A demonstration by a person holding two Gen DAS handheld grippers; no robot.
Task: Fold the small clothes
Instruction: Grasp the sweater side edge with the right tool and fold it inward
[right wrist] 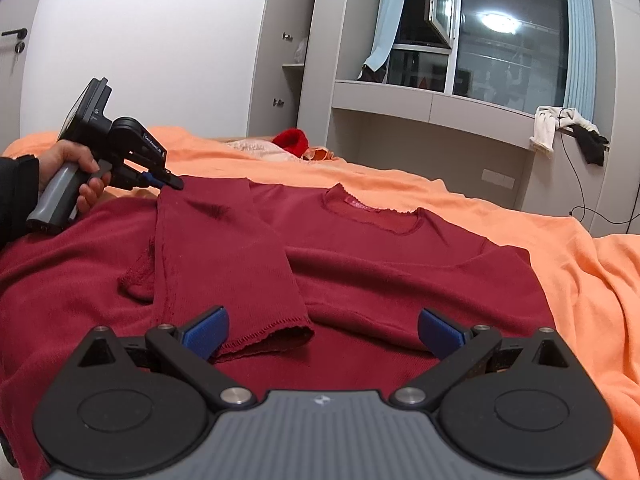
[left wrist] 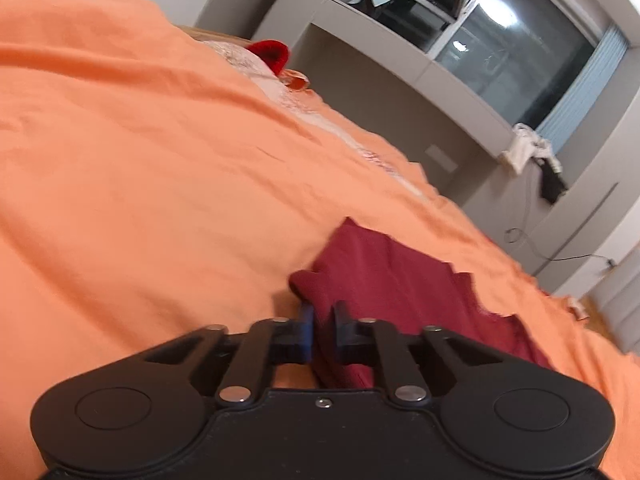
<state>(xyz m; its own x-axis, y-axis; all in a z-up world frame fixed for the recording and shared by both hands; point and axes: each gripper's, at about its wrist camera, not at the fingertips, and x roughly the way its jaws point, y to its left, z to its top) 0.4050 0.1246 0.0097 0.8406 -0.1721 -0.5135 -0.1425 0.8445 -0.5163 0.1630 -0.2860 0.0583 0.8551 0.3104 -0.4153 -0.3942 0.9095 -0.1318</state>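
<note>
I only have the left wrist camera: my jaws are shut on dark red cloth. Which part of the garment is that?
Observer: The left gripper pinches the shirt at the top of the folded sleeve, by the shoulder.
Operator: Where does that sleeve lie?
Observer: It is folded down across the shirt's front, and its cuff ends closest to the right gripper.
Operator: Is the right gripper holding anything?
Observer: No. It is open and holds nothing, with the cuff just ahead of its fingers.
</note>
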